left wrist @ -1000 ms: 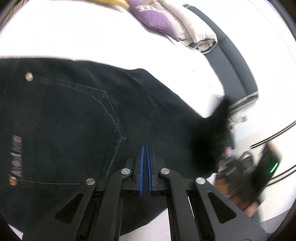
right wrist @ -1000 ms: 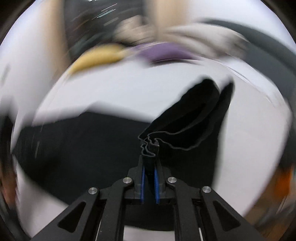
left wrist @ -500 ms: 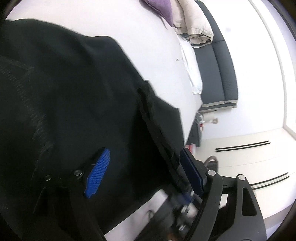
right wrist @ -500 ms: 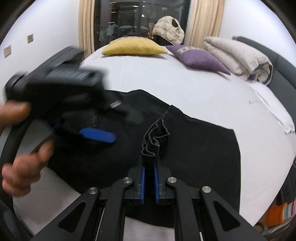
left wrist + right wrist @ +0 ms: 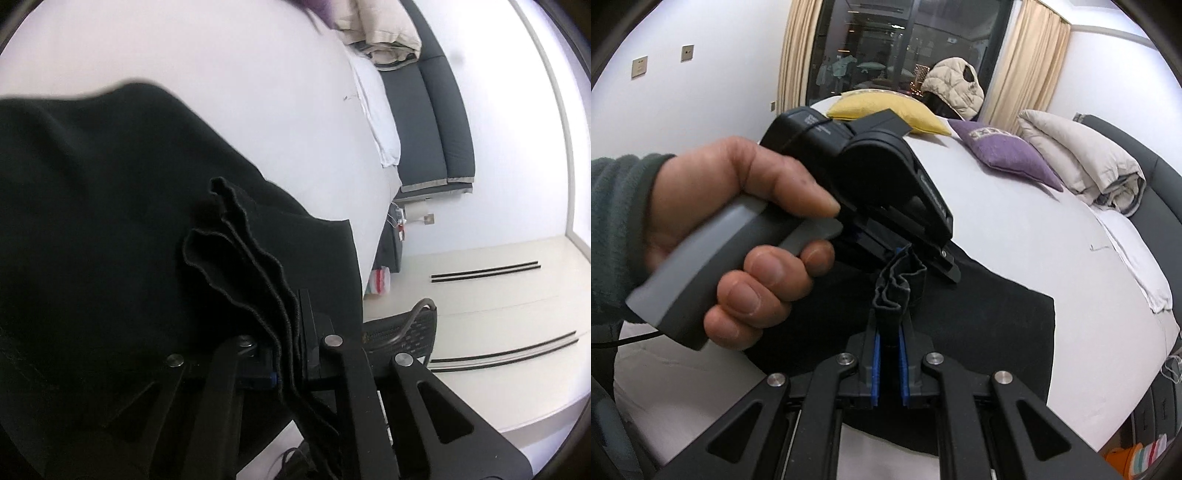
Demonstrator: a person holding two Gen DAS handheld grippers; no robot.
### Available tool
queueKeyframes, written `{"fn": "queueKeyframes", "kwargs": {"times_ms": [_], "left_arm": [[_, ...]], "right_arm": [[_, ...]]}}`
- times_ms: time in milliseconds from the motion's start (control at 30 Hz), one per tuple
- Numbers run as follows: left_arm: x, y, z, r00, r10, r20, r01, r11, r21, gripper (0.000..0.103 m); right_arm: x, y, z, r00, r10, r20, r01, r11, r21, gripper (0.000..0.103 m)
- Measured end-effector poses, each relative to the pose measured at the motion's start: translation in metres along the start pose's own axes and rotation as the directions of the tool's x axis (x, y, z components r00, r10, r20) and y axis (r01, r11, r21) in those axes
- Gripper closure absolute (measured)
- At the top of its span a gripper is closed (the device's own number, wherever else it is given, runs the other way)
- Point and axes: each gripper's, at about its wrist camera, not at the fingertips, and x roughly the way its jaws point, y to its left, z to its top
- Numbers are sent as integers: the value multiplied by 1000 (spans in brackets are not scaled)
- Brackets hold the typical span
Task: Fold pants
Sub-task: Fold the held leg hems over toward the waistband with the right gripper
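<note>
Black pants point(image 5: 990, 317) lie spread on a white bed point(image 5: 1015, 229). My right gripper point(image 5: 888, 354) is shut on a bunched stack of the pants' hem edges point(image 5: 897, 288), held above the cloth. My left gripper point(image 5: 288, 354) is shut on the same bunched hem edges point(image 5: 236, 254). It also shows in the right wrist view point(image 5: 912, 254), held by a hand just beyond the right gripper, its jaws closed on the top of the bunch. The rest of the pants point(image 5: 92, 221) hangs and lies to the left in the left wrist view.
A yellow pillow point(image 5: 886, 110), a purple pillow point(image 5: 1004, 151) and a folded beige duvet point(image 5: 1082, 162) lie at the bed's far side. A dark padded headboard point(image 5: 439, 107) stands on the right. A black chair point(image 5: 406, 332) stands on the pale floor by the bed's edge.
My left gripper was open around the bunched hem half a second ago and has now shut on it. My right gripper keeps its hold on the hem.
</note>
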Motion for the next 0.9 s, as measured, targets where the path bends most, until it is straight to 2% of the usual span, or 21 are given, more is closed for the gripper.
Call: {"fn": "queueKeyframes", "kwargs": {"times_ms": [133,367,500,567,633,733,767,800,833,900], "left_arm": [[-20,-6,16,999,26,43,-28,999,46,98],[-64,7,15,990,119,73,-124,990,72,98],[-66,28,9,978,195,67,-200,977,73,96],[-62,43,5,966,253,52,-256,964,67,95],[-59,53,4,966,255,39,-257,965,56,95],[-74,51,0,960,274,60,-278,958,74,92],[-83,49,-1,954,291,72,-297,951,85,90],[-93,47,-3,943,321,87,-329,939,100,87],[-96,44,1,928,359,104,-369,923,112,87],[-114,40,-2,881,450,147,-468,874,132,87]], "right_arm": [[-5,21,10,999,27,25,-26,999,-32,93],[0,57,23,996,85,36,-82,993,-81,93],[22,74,20,993,114,-18,-115,988,-100,93],[39,80,17,987,137,-78,-146,983,-110,92],[60,86,8,965,180,-191,-201,974,-101,90],[50,75,2,943,275,-186,-285,958,-30,79],[45,64,2,930,322,-175,-324,946,20,68],[40,50,2,922,353,-157,-346,936,70,62],[35,38,-1,920,366,-141,-353,929,110,62],[32,3,0,920,375,-111,-348,915,206,62]]}}
